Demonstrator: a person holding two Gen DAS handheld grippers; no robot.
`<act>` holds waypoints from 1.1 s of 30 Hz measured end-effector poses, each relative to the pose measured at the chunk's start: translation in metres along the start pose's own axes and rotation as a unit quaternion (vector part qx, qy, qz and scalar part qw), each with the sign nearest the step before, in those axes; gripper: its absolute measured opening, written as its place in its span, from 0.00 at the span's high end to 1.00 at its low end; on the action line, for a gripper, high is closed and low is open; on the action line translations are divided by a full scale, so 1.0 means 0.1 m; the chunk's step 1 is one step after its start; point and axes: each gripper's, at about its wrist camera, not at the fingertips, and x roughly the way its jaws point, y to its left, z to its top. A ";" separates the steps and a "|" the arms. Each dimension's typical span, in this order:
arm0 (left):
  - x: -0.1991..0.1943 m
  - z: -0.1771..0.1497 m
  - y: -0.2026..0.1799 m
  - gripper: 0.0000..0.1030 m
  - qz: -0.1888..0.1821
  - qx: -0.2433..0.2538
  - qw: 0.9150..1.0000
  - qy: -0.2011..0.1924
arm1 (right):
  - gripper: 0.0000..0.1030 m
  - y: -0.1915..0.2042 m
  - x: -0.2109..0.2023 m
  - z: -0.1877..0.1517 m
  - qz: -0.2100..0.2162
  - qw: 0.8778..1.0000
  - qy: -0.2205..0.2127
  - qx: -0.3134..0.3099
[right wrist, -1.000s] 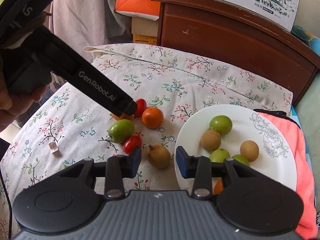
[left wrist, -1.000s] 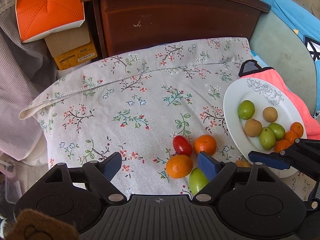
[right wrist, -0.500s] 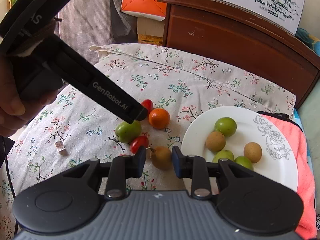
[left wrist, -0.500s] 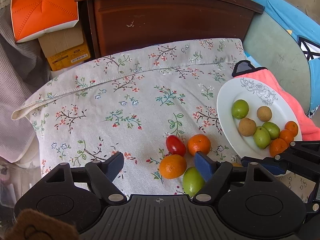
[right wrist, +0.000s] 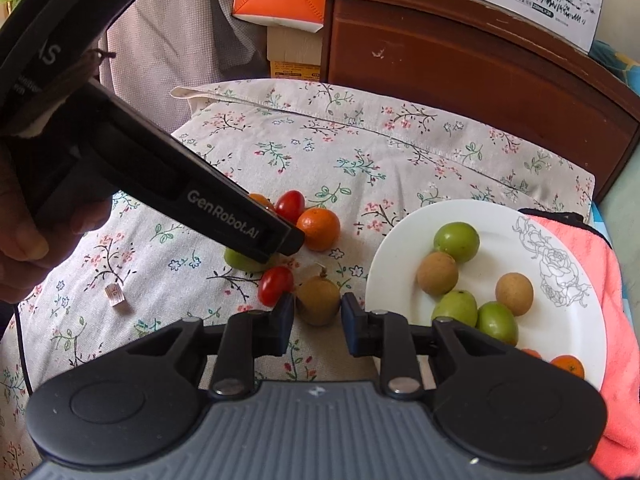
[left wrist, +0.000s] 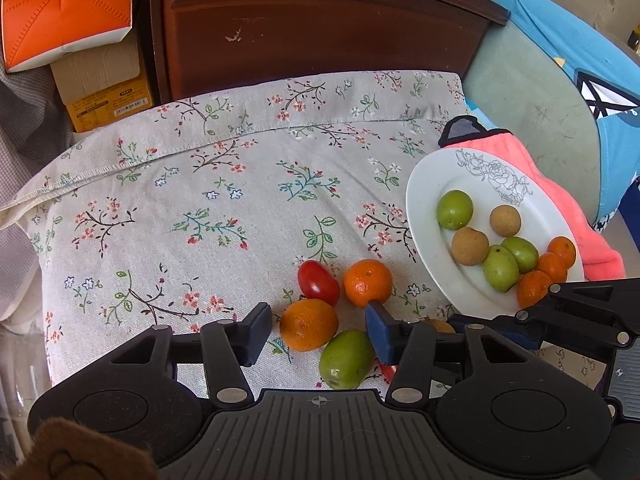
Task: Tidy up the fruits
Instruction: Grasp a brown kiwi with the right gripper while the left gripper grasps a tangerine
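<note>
On the floral cloth lie two mandarins (left wrist: pixel 308 324) (left wrist: pixel 367 282), two red tomatoes (left wrist: pixel 318 283) (right wrist: pixel 275 285), a green fruit (left wrist: pixel 346 358) and a brown longan (right wrist: pixel 318 300). My left gripper (left wrist: pixel 318 328) is closing with the near mandarin and the green fruit between its fingers. A gap still shows beside the mandarin. My right gripper (right wrist: pixel 318 322) is closing too, and its pads touch both sides of the longan. The white plate (right wrist: pixel 384 256) to the right holds several green, brown and orange fruits.
A pink cloth (left wrist: pixel 560 208) lies under the plate's far side. A dark wooden cabinet (left wrist: pixel 320 32) stands behind the cushion, with an orange box (left wrist: pixel 60 12) to its left. A small paper tag (right wrist: pixel 116 295) lies on the cloth. A hand (right wrist: pixel 24 240) holds the left gripper.
The left jaws have narrowed a lot around the mandarin and green fruit. The right jaws have drawn in onto the longan. Neither hand has shifted.
</note>
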 end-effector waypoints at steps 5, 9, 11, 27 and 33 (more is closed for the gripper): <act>-0.03 -0.01 0.04 0.63 -0.005 -0.005 1.000 -0.006 | 0.76 0.00 -0.01 0.00 -0.001 1.000 0.000 -0.001; -0.05 -0.02 0.06 0.63 -0.001 -0.009 1.000 -0.010 | 0.76 0.00 -0.01 0.00 0.002 1.000 0.002 0.000; -0.04 -0.02 0.06 0.61 0.007 -0.006 1.000 -0.013 | 0.76 0.00 -0.01 -0.01 0.002 1.000 0.002 0.001; -0.04 -0.05 -0.03 0.73 0.016 0.027 0.999 -0.020 | 0.76 -0.04 0.01 -0.01 0.015 0.999 0.003 0.046; -0.14 -0.06 -0.04 0.73 0.015 0.026 0.999 -0.031 | 0.76 -0.11 -0.07 0.00 0.010 0.998 -0.008 0.057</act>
